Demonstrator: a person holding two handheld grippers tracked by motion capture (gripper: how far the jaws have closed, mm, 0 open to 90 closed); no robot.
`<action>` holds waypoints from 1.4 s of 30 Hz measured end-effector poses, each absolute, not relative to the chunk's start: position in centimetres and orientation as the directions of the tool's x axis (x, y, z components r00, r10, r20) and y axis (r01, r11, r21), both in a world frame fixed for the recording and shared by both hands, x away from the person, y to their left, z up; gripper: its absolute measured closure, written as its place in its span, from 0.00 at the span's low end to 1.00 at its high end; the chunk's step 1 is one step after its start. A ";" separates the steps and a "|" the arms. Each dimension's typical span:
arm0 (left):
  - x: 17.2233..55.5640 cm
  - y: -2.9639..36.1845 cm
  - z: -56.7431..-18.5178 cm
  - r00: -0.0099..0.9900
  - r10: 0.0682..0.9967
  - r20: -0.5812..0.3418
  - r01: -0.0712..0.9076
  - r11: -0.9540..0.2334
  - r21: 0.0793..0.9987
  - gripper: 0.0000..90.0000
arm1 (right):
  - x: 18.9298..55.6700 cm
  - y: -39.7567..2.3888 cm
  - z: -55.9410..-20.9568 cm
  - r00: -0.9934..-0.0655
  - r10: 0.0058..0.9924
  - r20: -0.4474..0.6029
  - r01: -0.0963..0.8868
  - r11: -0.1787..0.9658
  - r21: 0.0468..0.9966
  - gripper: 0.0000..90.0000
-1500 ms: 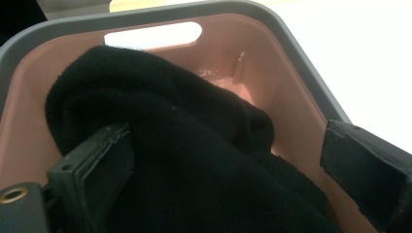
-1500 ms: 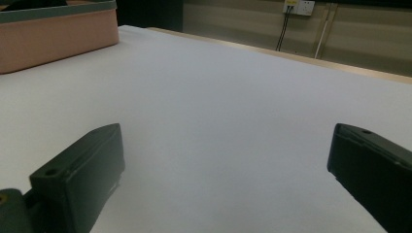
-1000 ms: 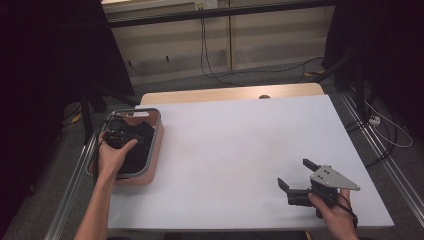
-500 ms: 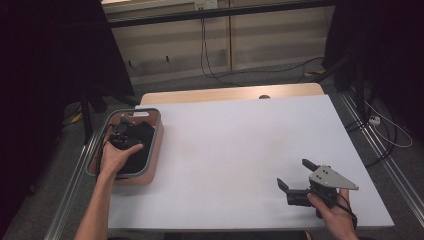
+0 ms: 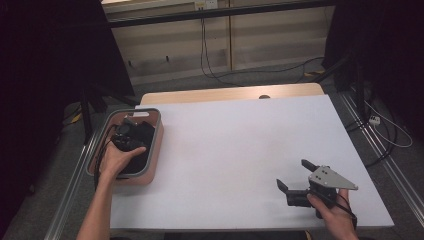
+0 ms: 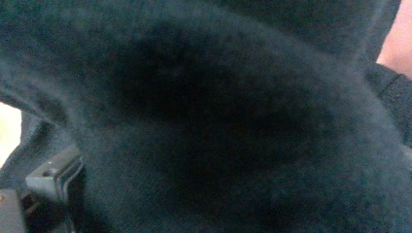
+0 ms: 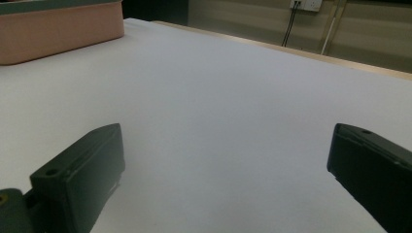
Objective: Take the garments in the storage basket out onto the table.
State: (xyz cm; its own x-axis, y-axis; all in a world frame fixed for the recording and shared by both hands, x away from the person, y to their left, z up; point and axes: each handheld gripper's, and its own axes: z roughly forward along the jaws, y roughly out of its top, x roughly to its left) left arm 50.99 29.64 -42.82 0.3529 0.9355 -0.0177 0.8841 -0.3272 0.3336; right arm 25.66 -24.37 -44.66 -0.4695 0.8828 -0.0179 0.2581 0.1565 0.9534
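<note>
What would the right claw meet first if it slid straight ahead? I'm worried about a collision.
Probably nothing nearby: the right claw is open and points left across bare white table; the pink bin sits far off, left of its line.

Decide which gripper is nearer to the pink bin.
Left. The left gripper is down inside the bin, among dark cloth. The right gripper rests far across the table, near its front right corner.

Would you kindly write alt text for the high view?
A person's left hand reaches into a pink bin of dark cloth at the white table's left edge. The right tongs rest open near its front right corner.
</note>
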 end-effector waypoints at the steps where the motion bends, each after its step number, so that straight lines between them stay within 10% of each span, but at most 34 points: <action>1: 51.0 29.6 -42.8 0.352 0.936 -0.019 0.886 -0.327 0.329 0.00 | 25.7 -24.4 -44.7 -0.470 0.882 -0.019 0.257 0.158 0.953 0.00; 9: 50.9 29.2 -42.5 0.327 0.945 -0.020 0.907 -0.307 0.288 0.06 | 25.7 -24.4 -44.7 -0.473 0.881 -0.018 0.258 0.157 0.953 0.00; 22: 50.2 28.9 -41.5 0.398 0.917 -0.033 0.877 -0.370 0.306 0.70 | 25.7 -24.3 -44.7 -0.479 0.878 -0.011 0.262 0.155 0.952 0.00; 42: 49.2 30.1 -39.5 0.401 0.915 -0.043 0.828 -0.342 0.445 0.77 | 25.8 -24.2 -44.7 -0.479 0.878 -0.013 0.264 0.158 0.951 0.00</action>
State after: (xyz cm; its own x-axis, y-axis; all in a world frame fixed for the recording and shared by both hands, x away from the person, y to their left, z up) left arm 49.16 30.14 -39.50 0.4013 0.9149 -0.0433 0.8278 -0.3421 0.4446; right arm 25.81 -24.20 -44.69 -0.4794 0.8775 -0.0127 0.2641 0.1580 0.9515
